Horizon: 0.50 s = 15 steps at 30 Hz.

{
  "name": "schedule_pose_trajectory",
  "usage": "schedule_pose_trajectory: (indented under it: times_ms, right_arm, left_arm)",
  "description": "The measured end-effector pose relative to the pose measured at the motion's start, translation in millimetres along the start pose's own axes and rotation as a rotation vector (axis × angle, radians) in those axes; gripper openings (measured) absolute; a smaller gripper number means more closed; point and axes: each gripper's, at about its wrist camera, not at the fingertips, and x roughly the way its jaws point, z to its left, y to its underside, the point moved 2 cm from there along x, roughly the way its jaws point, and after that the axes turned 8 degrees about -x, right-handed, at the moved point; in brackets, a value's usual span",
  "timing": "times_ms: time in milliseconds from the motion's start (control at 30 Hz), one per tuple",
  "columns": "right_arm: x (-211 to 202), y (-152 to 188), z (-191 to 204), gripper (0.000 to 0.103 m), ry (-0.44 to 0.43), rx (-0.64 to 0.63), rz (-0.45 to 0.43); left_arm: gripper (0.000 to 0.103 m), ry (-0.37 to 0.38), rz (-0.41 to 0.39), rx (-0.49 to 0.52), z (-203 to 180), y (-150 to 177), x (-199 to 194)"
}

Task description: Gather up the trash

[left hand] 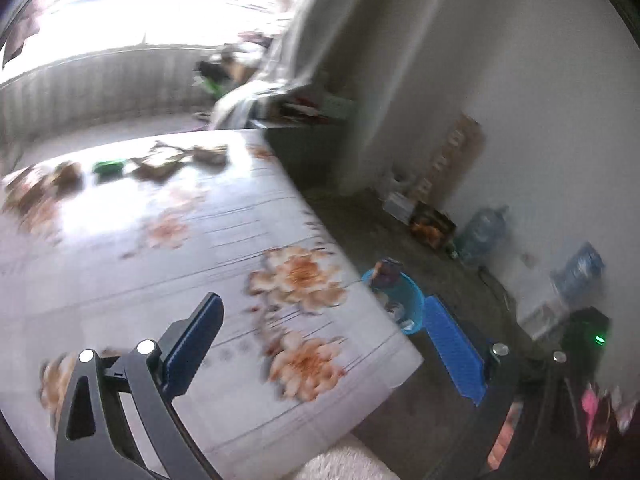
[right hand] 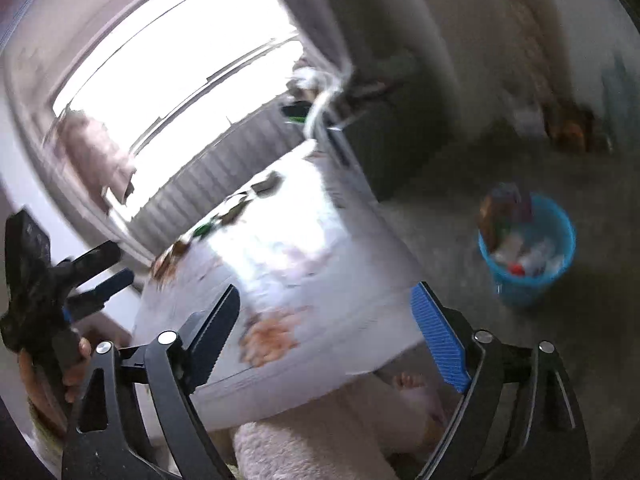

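While both my empty hand-held grippers (left hand: 320, 336) (right hand: 326, 332) are gaping open, wrappers (left hand: 160, 162) are lying ahead across the table (left hand: 224, 248), left nearer.

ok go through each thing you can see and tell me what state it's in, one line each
left tongs: open, nothing between them
right tongs: open wide, nothing between them
bin: upright on the floor beside the table, partly filled with trash
table: floral cloth on it, near part bare, scraps at the far end
scraps: lying on the table, not yet picked up, too blurred to name
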Motion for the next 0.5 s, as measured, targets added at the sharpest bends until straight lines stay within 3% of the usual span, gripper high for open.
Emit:
schedule_pose_trajectory:
  times_ms: [100,233,500]
  right_arm:
    - [-5,-4,29,0.095,0.007,-0.107,-0.035]
    - [9,-7,52,0.095,0.073,-0.236,-0.047]
    - [15,-3,70,0.095,0.128,-0.368,-0.003]
  left_arm:
    - [0.098,-0.128,-0.043,-0.022,15,8,-16]
    - [0.098,-0.289,-0.06,-0.037,30,15,-16]
    - [0.098,-0.436,-0.115,-0.09,40,41,-9]
